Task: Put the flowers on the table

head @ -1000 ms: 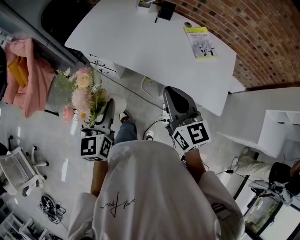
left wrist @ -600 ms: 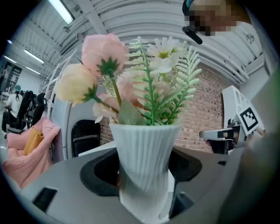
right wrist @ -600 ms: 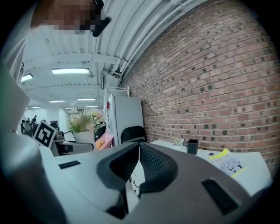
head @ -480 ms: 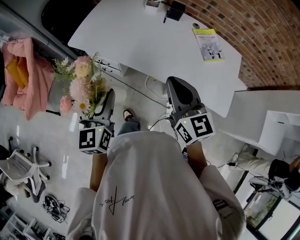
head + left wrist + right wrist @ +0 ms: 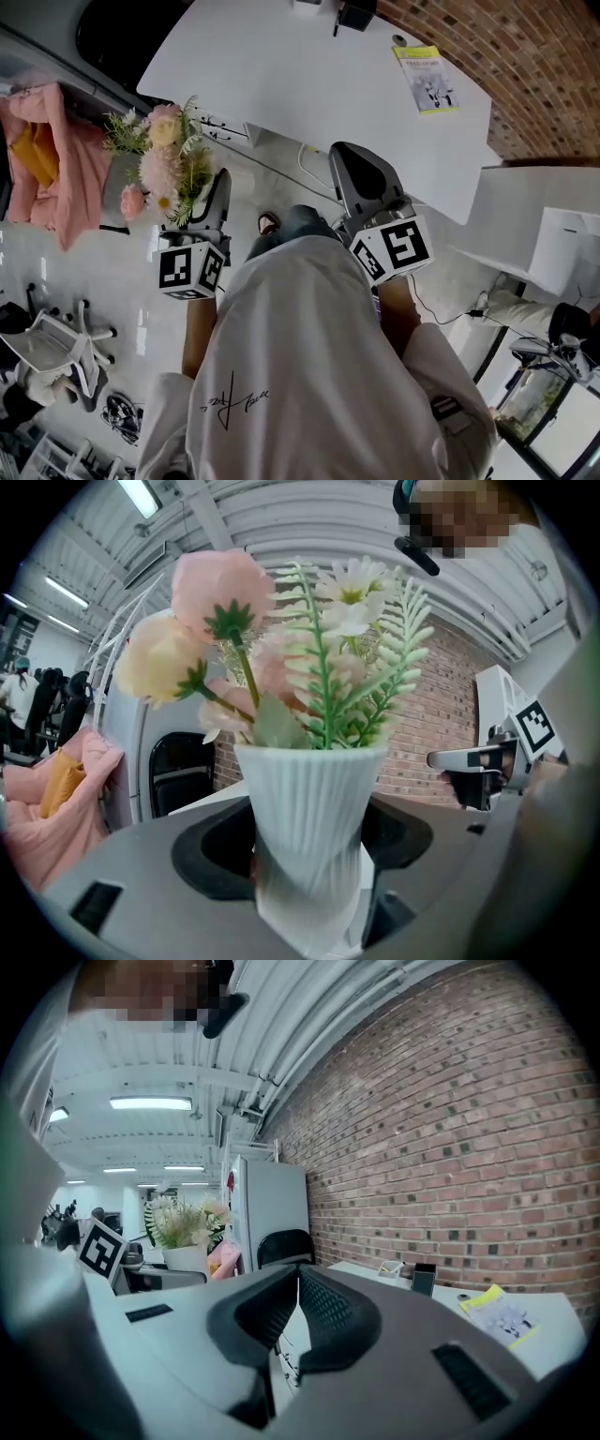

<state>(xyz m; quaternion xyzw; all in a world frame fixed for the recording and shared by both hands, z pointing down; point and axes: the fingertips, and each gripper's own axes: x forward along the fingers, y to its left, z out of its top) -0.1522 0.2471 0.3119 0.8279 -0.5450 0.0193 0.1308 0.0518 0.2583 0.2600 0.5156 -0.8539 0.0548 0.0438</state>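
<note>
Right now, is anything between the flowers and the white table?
Nothing visible. The left gripper holds the vase of flowers over the floor beside the table, whose near part is bare; a booklet lies toward its right end.

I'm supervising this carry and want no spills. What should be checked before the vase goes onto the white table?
1. Left hand-held gripper clamped on the vase: ok.
2. Flowers seated in the vase, vase about upright: ok.
3. Vase above the table: not ok; it hangs over the floor beside the table's left edge.
4. Bare landing spot on the table, away from the booklet: ok.
5. Right hand-held gripper shut and empty, free to steady: ok.
6. Vase's bottom flat and clean: cannot tell; the jaws hide it.
</note>
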